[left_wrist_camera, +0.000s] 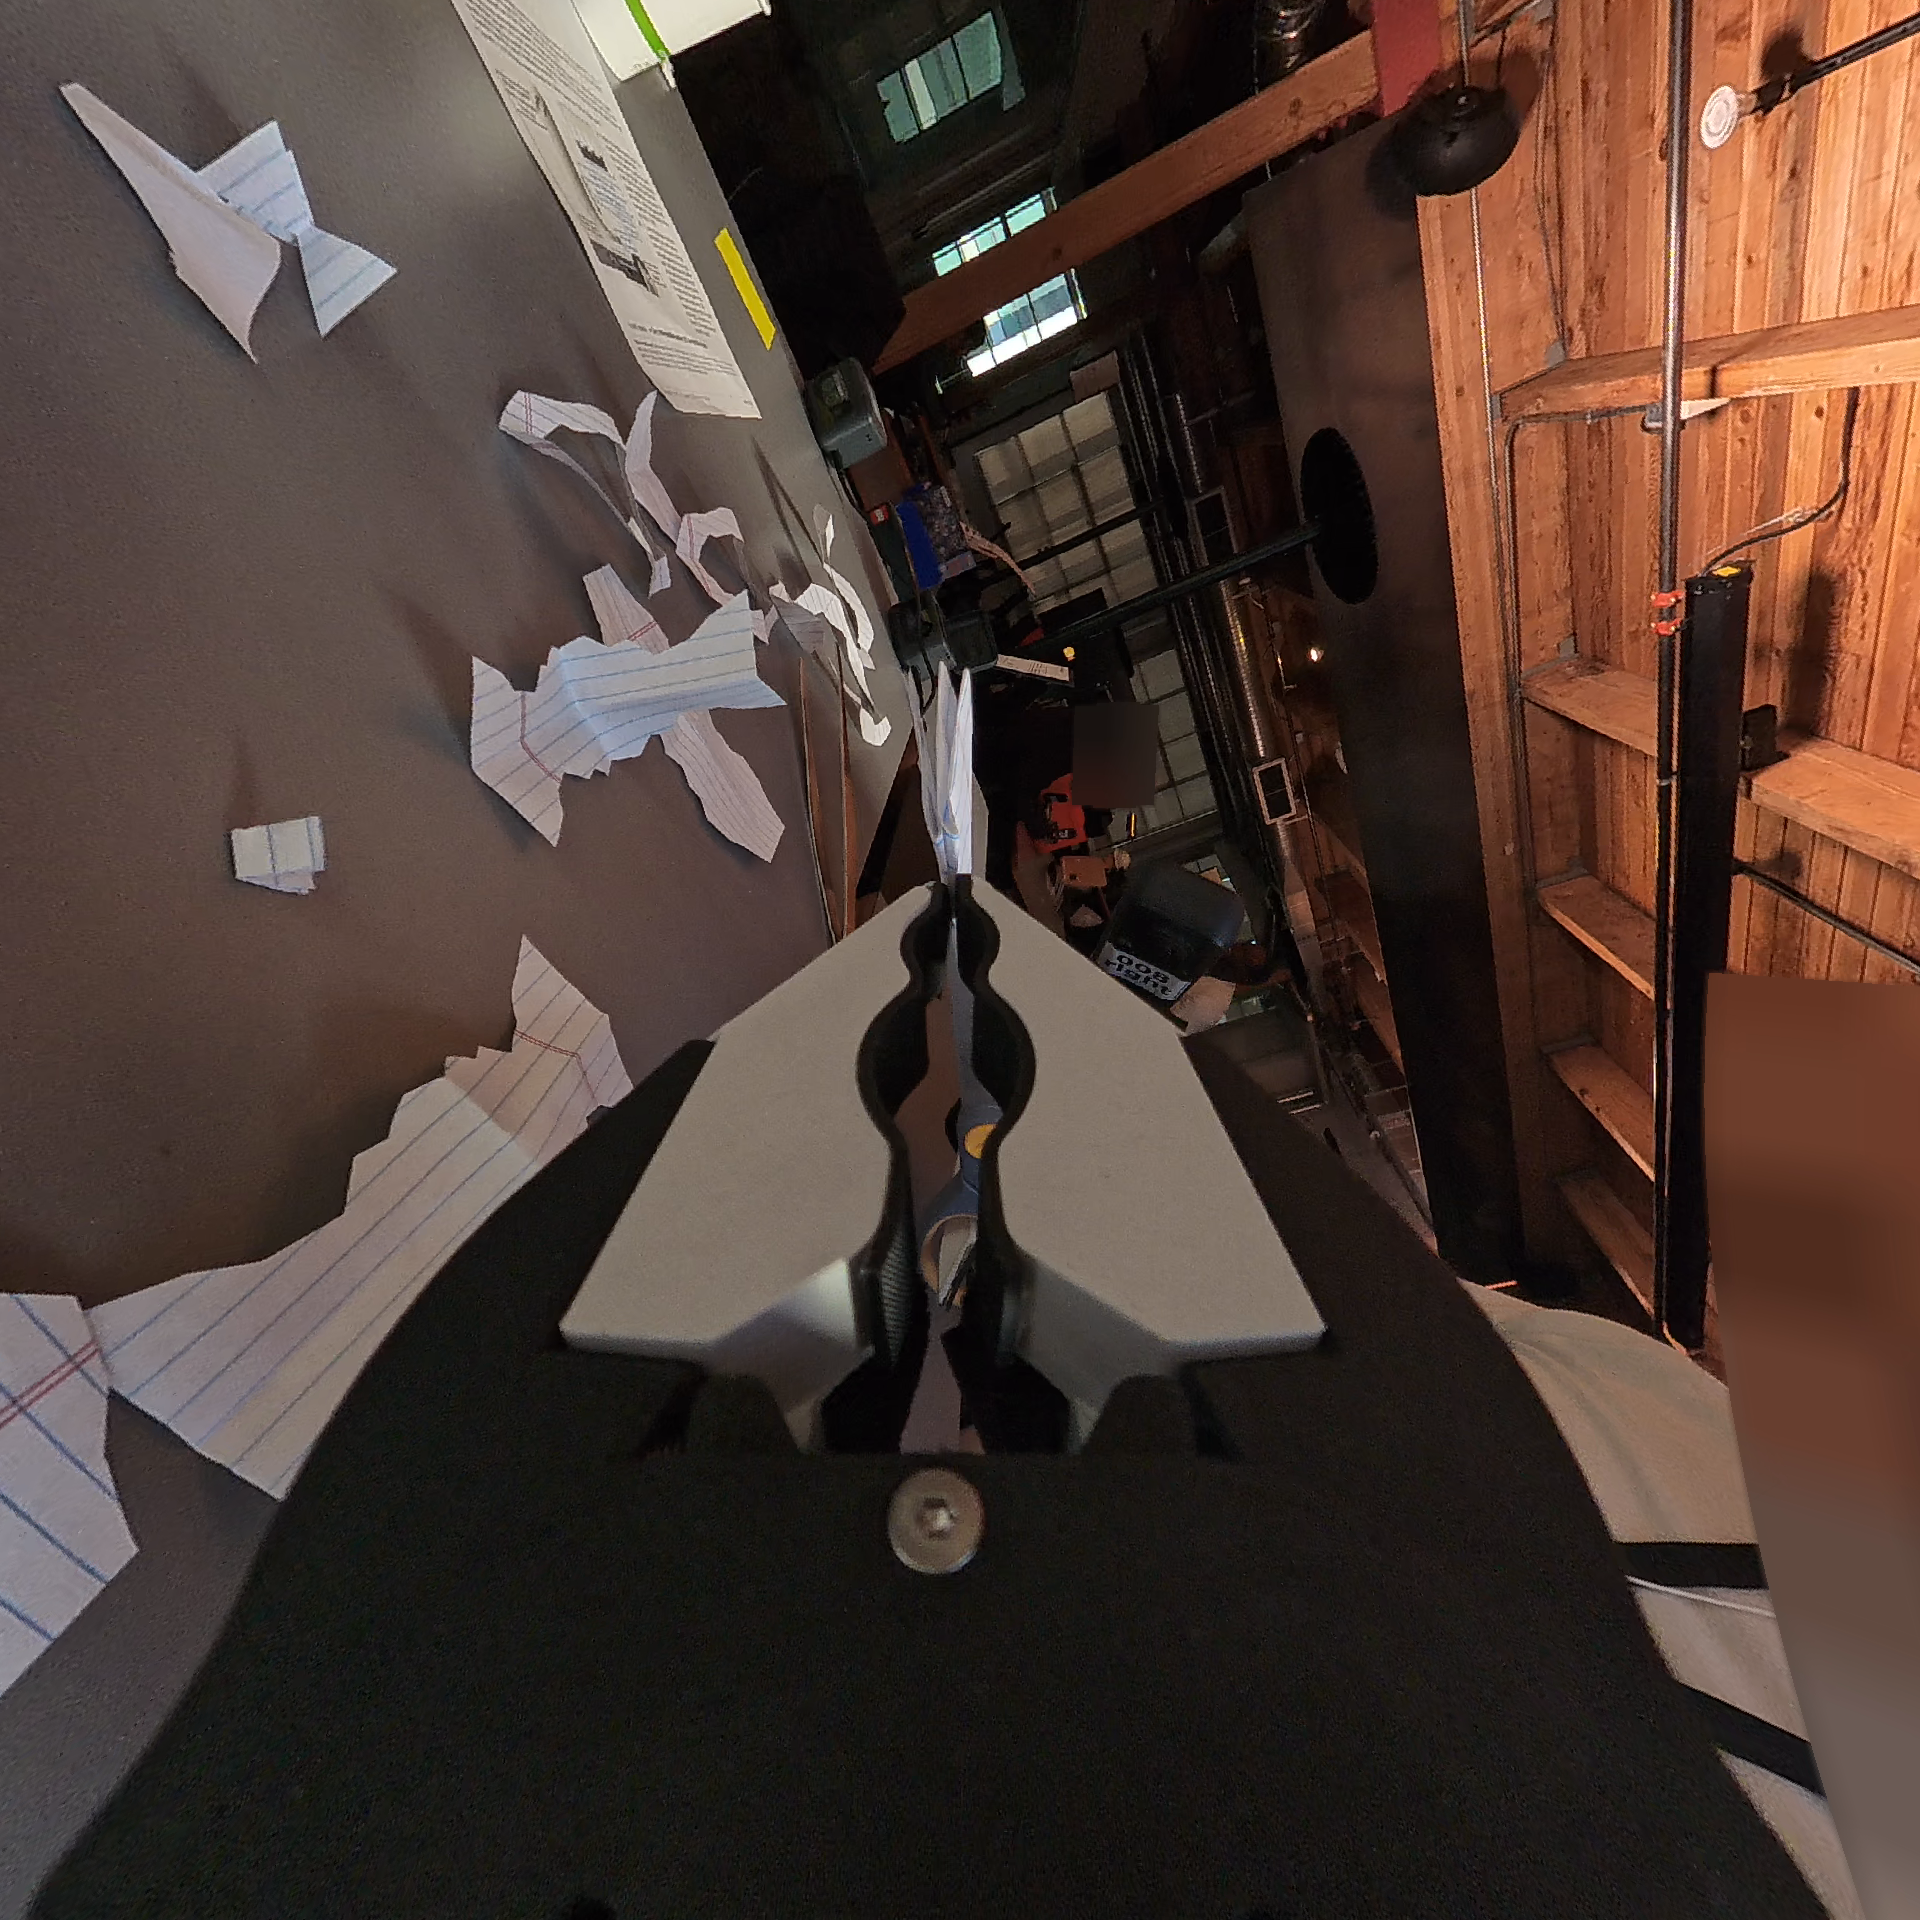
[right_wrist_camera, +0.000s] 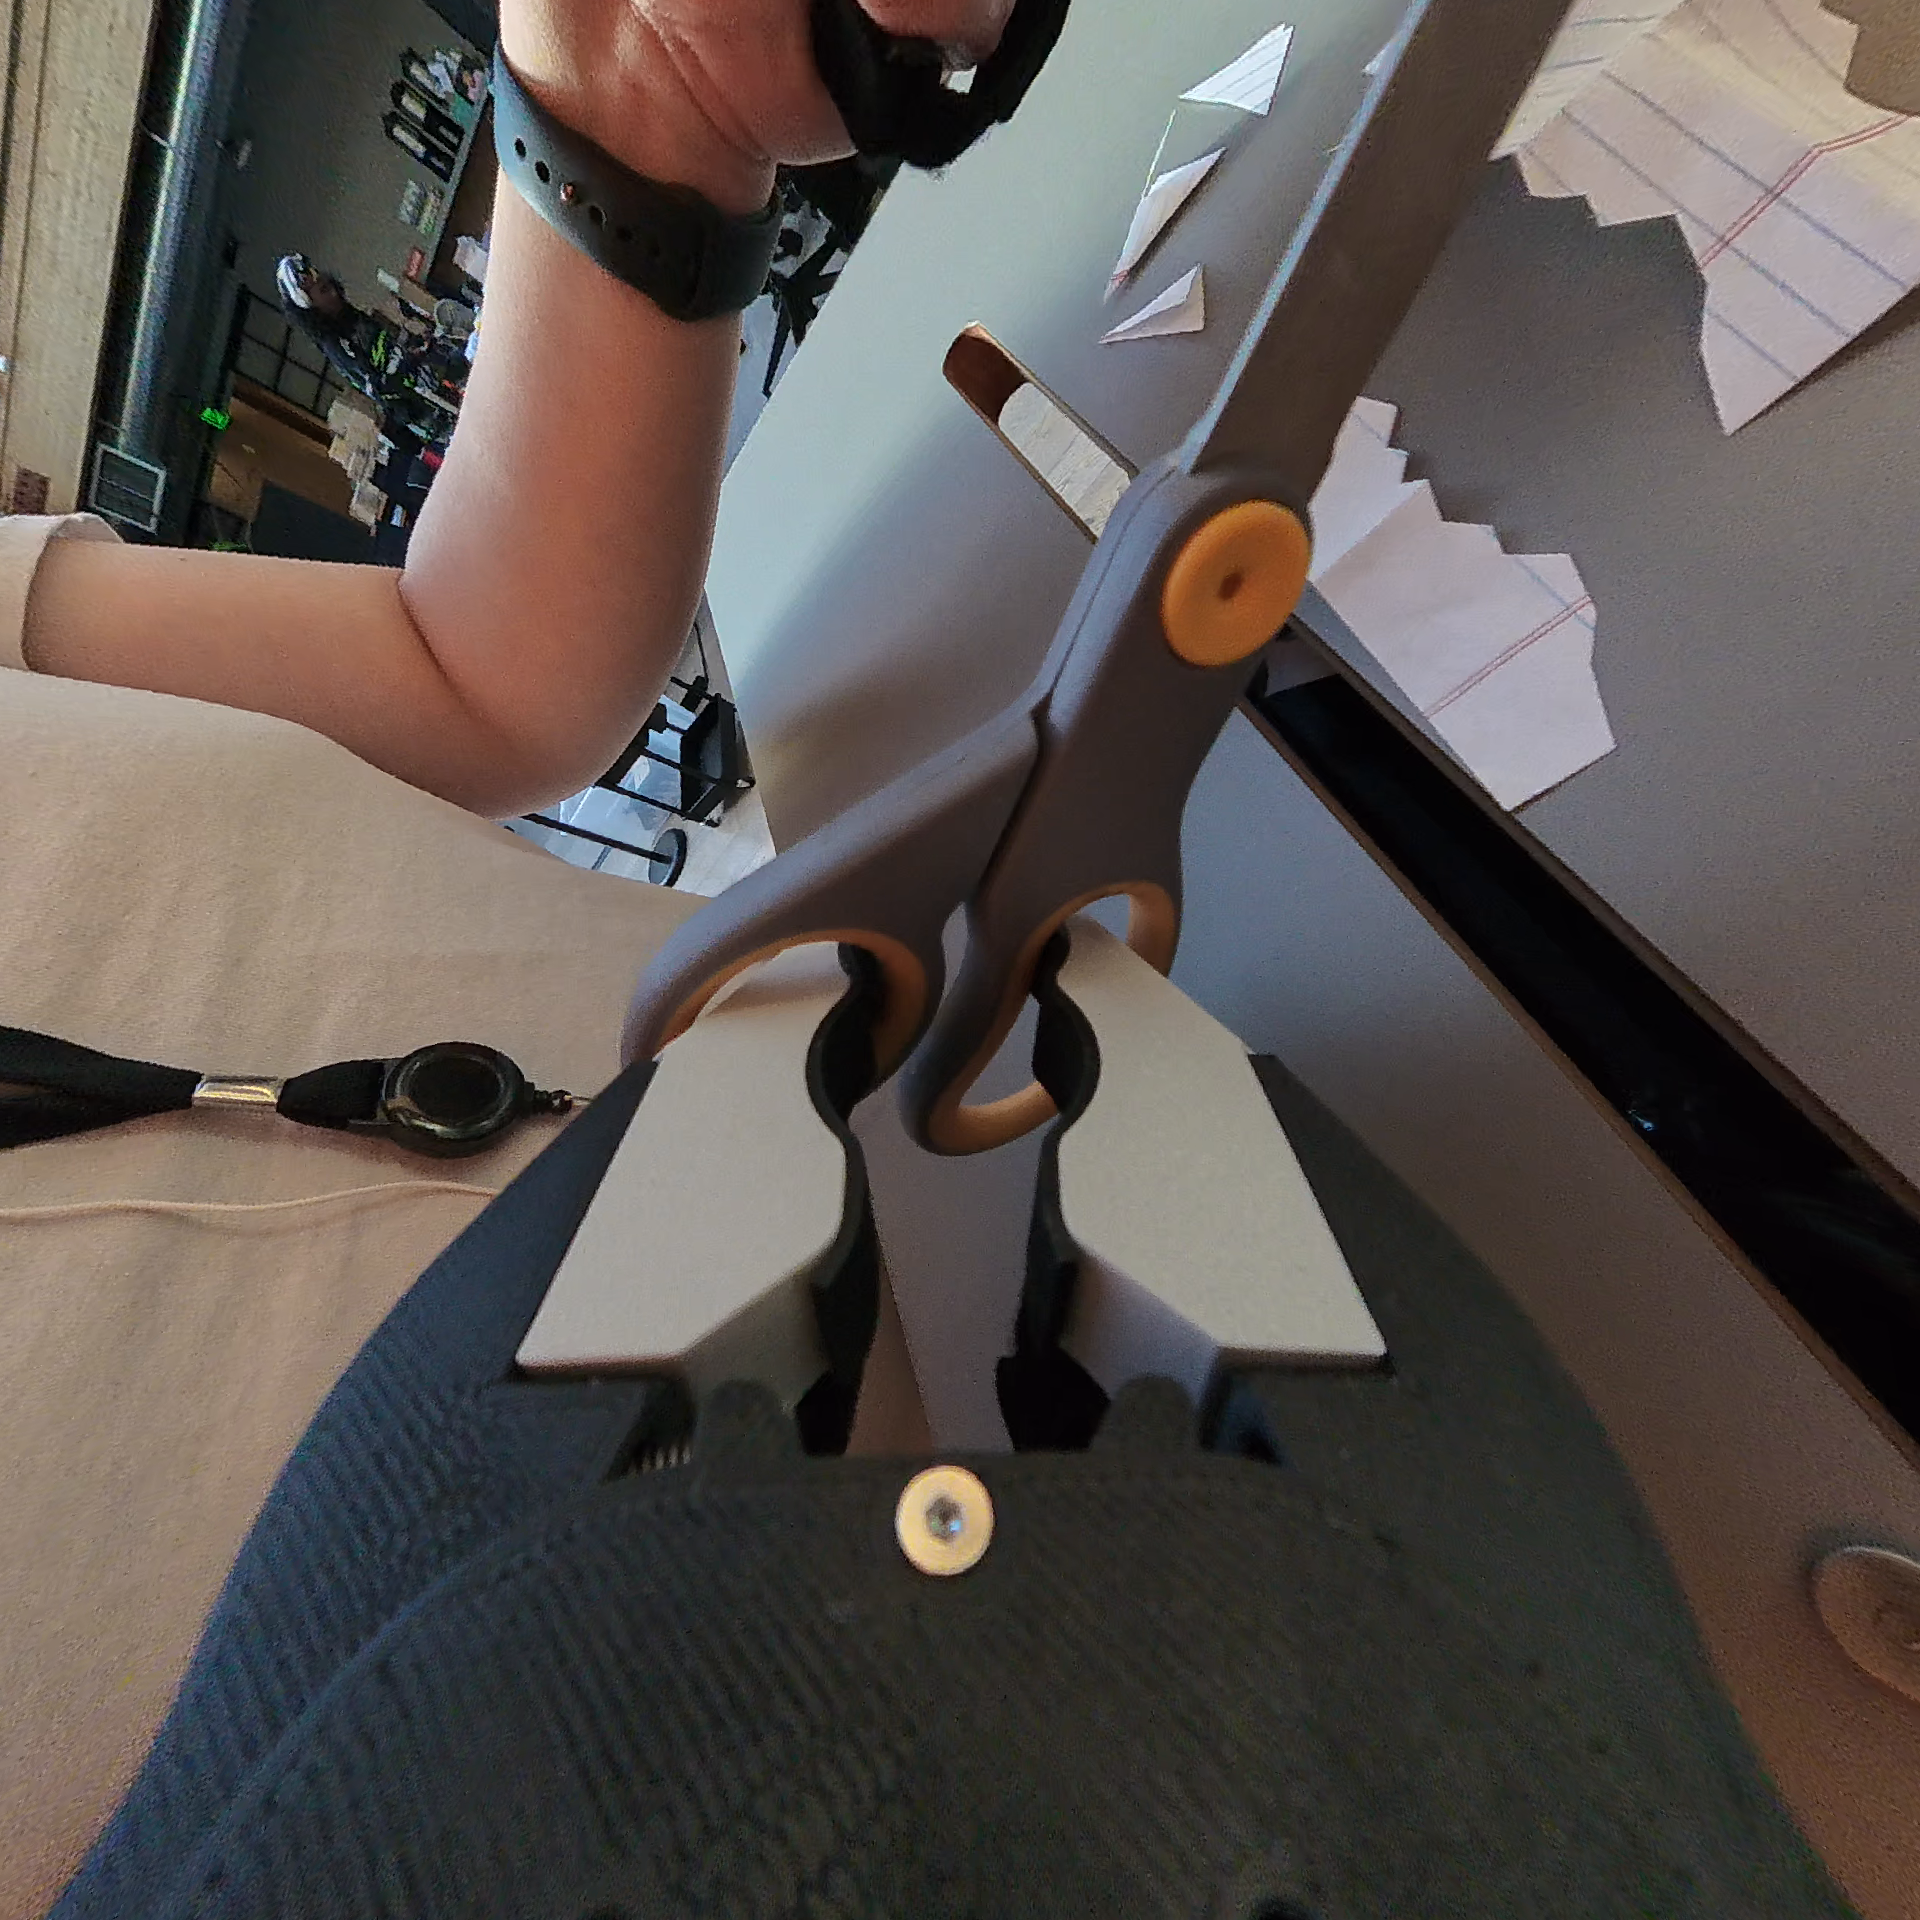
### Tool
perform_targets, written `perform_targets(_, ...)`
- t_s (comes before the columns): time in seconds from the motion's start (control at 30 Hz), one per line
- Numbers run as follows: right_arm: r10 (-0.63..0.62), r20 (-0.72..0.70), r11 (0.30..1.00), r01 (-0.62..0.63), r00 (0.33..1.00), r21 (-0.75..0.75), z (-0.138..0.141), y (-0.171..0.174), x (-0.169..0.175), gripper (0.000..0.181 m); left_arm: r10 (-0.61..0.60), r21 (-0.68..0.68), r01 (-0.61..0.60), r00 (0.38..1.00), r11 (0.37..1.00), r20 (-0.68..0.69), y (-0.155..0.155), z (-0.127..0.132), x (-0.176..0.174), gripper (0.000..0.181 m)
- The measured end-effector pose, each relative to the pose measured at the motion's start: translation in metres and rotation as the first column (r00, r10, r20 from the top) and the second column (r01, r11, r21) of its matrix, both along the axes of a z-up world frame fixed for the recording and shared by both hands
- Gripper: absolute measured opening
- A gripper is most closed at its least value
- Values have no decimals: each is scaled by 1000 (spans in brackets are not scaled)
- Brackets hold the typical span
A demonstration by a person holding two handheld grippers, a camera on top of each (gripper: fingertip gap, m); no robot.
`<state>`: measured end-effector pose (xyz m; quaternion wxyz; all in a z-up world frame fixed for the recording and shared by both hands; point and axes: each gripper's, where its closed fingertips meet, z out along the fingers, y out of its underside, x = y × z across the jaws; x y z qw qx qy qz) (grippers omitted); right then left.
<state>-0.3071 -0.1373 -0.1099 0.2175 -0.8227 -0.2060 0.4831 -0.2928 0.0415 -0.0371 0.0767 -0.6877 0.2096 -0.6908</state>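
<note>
My left gripper (left_wrist_camera: pixel 951 896) is shut on a strip of lined paper (left_wrist_camera: pixel 954 774), seen edge-on and sticking out past the tips. Through the gap between its fingers I see grey scissors (left_wrist_camera: pixel 971 1143) with an orange pivot. My right gripper (right_wrist_camera: pixel 956 966) has a finger through each handle loop of the grey and orange scissors (right_wrist_camera: pixel 1101 727) and grips them. Their blades (right_wrist_camera: pixel 1330 260) lie together and run up out of frame over the grey table (right_wrist_camera: pixel 1714 644). The blade tips are out of view.
Several cut scraps of lined paper (left_wrist_camera: pixel 613 707) and a printed sheet (left_wrist_camera: pixel 613 208) lie on the grey table (left_wrist_camera: pixel 208 623). More scraps (right_wrist_camera: pixel 1455 623) lie near the table edge. A person's arm with a black wristband (right_wrist_camera: pixel 634 229) and a badge reel (right_wrist_camera: pixel 447 1099) are close by. Spacing between my two grippers at the tips: around 20 cm.
</note>
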Motion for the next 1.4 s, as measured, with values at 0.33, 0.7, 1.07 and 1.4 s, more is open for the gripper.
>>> perform_targets(0.33, 17, -21, 999, -16, 1000, 40, 2, 3, -5, 24, -5, -5, 5, 1000, 1000, 12, -2, 3, 1, 0)
perform_targets(0.7, 57, -53, 996, -53, 997, 79, 6, 2, -16, 24, -17, 2, 17, 1000, 1000, 20, -7, 3, 3, 0)
perform_targets(1.07, 64, -62, 997, -60, 996, 56, 3, 0, -20, 25, 20, 6, -20, 999, 1000, 43, -4, 7, 4, 0)
perform_targets(1.4, 55, -39, 994, -51, 998, 96, 6, 7, -19, 29, 52, 4, -52, 997, 999, 51, -1, 5, 5, 0)
